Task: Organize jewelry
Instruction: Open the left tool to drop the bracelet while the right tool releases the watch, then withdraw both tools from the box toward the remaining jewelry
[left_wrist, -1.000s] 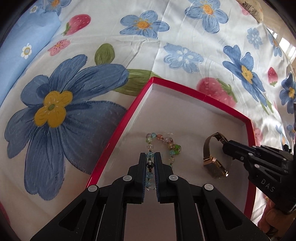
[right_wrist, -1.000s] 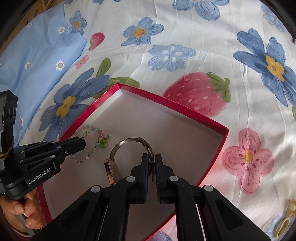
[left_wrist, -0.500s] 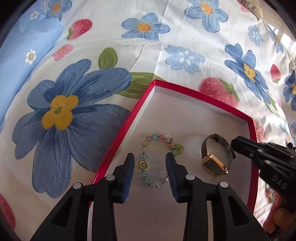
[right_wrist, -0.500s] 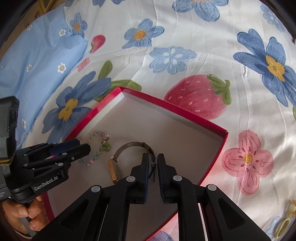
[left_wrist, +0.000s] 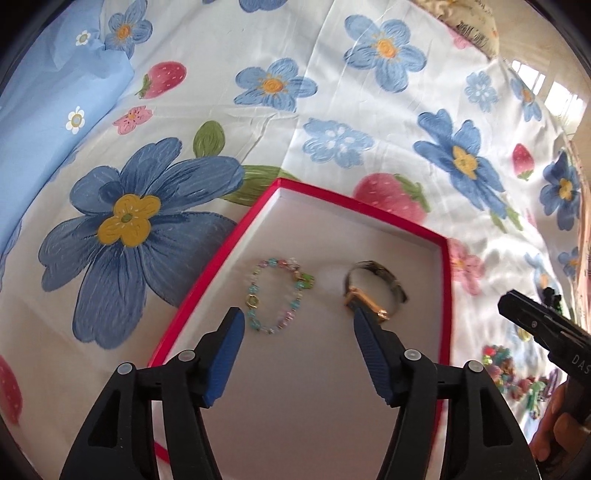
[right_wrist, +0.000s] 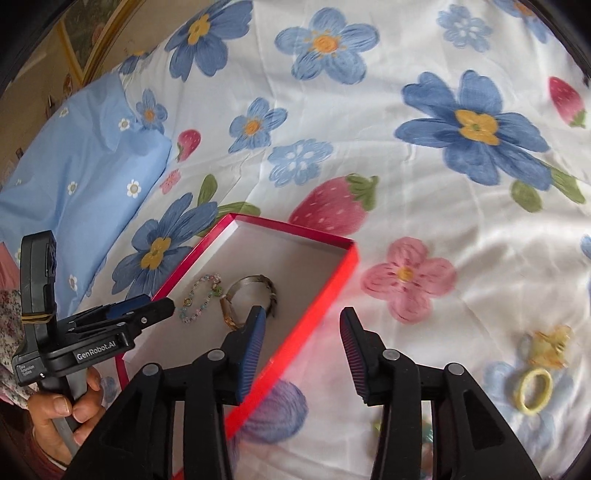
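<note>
A red box (left_wrist: 221, 254) with a white inside lies on the flowered bedsheet. In it lie a pastel bead bracelet (left_wrist: 253, 301) and, to its right, a gold-cased watch (left_wrist: 384, 275). My left gripper (left_wrist: 295, 317) hovers above the box's near part. Its jaws are opening and grip nothing, and the bracelet lies free below them. My right gripper (right_wrist: 302, 314) hangs over the box's right rim (right_wrist: 325, 291), its jaws also opening and empty. From the right wrist the bracelet (right_wrist: 201, 299), the watch (right_wrist: 251, 284) and the left gripper (right_wrist: 155, 308) show at the left.
A blue pillow (right_wrist: 81, 177) lies at the far left. On the sheet right of the box lie a yellow hair ring (right_wrist: 533, 389), a yellow claw clip (right_wrist: 550, 343) and a heap of coloured beads (left_wrist: 506, 369). A hand (right_wrist: 62, 417) holds the left gripper's handle.
The left gripper let go of the bracelet, the right one let go of the watch strap. Both opened and drew back and up, and the right one swung right over the box's rim.
</note>
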